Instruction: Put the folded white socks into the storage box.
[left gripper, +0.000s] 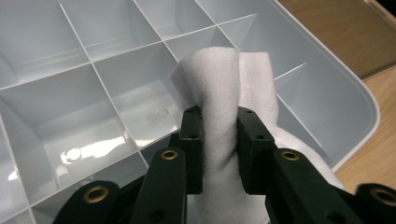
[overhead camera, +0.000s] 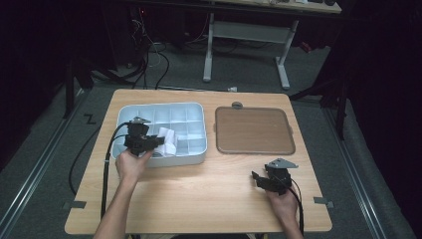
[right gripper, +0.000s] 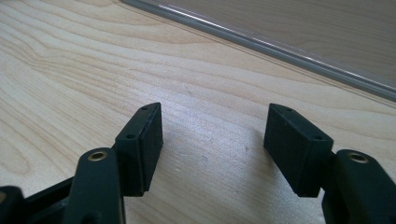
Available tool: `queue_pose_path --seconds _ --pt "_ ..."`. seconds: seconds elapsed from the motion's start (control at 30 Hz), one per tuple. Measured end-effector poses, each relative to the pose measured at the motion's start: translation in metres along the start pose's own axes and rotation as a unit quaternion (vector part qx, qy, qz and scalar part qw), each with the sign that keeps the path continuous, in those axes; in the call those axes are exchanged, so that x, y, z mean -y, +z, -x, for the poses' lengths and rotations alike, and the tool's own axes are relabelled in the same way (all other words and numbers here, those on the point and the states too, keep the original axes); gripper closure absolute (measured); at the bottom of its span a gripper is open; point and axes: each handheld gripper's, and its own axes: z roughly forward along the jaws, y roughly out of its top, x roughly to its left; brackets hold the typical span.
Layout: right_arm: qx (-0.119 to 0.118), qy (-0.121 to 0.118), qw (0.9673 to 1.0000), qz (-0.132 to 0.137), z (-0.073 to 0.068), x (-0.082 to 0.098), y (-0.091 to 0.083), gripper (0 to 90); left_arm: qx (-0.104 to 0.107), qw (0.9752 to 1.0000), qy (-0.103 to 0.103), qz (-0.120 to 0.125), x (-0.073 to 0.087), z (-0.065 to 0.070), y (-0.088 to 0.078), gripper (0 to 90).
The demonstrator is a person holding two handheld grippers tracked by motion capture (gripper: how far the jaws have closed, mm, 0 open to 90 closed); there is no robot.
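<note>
Light wooden table (overhead camera: pixel 199 199), white divided tray (overhead camera: pixel 199 158), brown lid (overhead camera: pixel 254 130) beside it

The white cloth (left gripper: pixel 224 93) looks soft and matt, a fine-woven fabric with gentle folds. The pale divided tray (left gripper: pixel 355 93) is smooth, glossy plastic that throws back light spots on its floor. The table (right gripper: pixel 70 70) is light wood with clear grain and a low satin sheen. The left gripper (left gripper: pixel 219 140) has matt black pads, probably rubbery, with brass-coloured rivets. The brown lid (overhead camera: pixel 254 130) seems smooth-surfaced, with a clear shiny plastic rim
</note>
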Motion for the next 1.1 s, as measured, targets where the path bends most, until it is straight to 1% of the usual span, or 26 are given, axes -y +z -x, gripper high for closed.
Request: queue_pose_path --seconds 0.1,0.37,0.4,0.43,0.6,0.7,0.8,1.0,1.03,1.07,1.1 --pt "0.000 0.000 1.0000 0.000 0.000 0.000 0.000 37.9 -0.012 0.9998 0.018 -0.003 0.004 0.000 0.003 74.7" --pt "0.000 0.000 1.0000 0.000 0.000 0.000 0.000 37.9 -0.033 0.9984 0.045 -0.009 0.010 0.000 0.008 75.3" --pt "0.000 0.000 1.0000 0.000 0.000 0.000 0.000 37.9 -0.033 0.9984 0.045 -0.009 0.010 0.000 0.008 75.6" --pt "0.000 0.000 1.0000 0.000 0.000 0.000 0.000 37.9 -0.042 0.9977 0.053 -0.010 0.012 0.000 0.010 75.9" --pt "0.000 0.000 1.0000 0.000 0.000 0.000 0.000 37.9 -0.052 0.9961 0.070 -0.014 0.015 0.001 0.011 76.4" --pt "0.000 0.000 1.0000 0.000 0.000 0.000 0.000 37.9 -0.061 0.9950 0.077 -0.019 0.017 0.000 0.013 76.7" --pt "0.000 0.000 1.0000 0.000 0.000 0.000 0.000 37.9 -0.066 0.9945 0.077 -0.024 0.018 -0.001 0.015 76.8" --pt "0.000 0.000 1.0000 0.000 0.000 0.000 0.000 37.8 -0.072 0.9937 0.080 -0.031 0.018 -0.002 0.016 77.1" --pt "0.000 0.000 1.0000 0.000 0.000 0.000 0.000 37.8 -0.076 0.9930 0.084 -0.034 0.019 -0.002 0.016 77.2" --pt "0.000 0.000 1.0000 0.000 0.000 0.000 0.000 37.8 -0.076 0.9930 0.084 -0.034 0.019 -0.002 0.016 77.2" --pt "0.000 0.000 1.0000 0.000 0.000 0.000 0.000 37.9 -0.082 0.9915 0.094 -0.037 0.020 -0.001 0.017 77.4"
